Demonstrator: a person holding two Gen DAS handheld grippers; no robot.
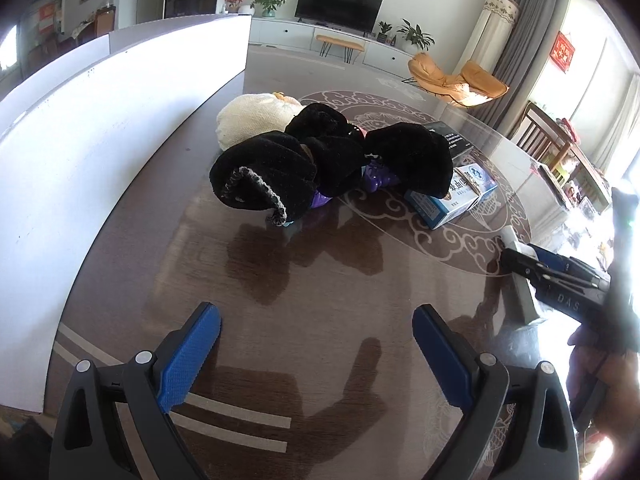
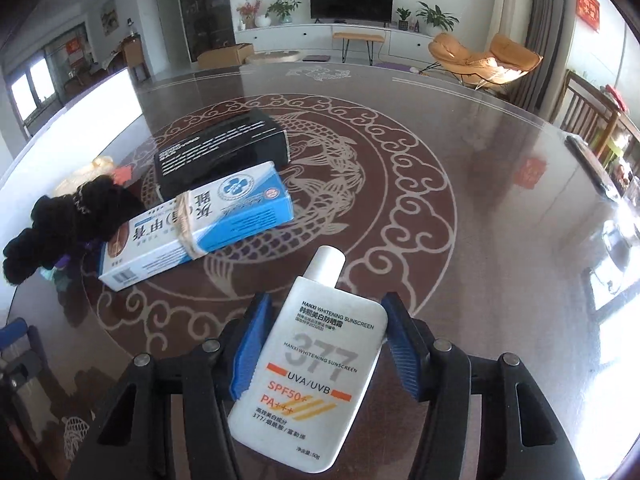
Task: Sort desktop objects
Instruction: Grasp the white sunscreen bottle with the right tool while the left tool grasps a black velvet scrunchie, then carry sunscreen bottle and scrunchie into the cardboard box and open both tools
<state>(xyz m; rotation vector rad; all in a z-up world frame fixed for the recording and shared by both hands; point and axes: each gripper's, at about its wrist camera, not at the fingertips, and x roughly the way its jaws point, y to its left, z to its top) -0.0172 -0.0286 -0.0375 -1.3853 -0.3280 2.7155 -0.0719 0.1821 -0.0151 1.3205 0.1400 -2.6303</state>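
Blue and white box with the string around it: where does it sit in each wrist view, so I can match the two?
Left wrist view: the blue and white box lies right of centre, partly under the black fuzzy fabric.
Right wrist view: the box lies left of centre, ahead of the right tool and the sunscreen bottle.
Shared landmark: the black box just behind it.

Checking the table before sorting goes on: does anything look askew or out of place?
The blue-and-white cardboard box leans tilted on the black cardboard box, not flat. Black fuzzy socks are heaped over purple items. Nothing looks spilled or damaged.
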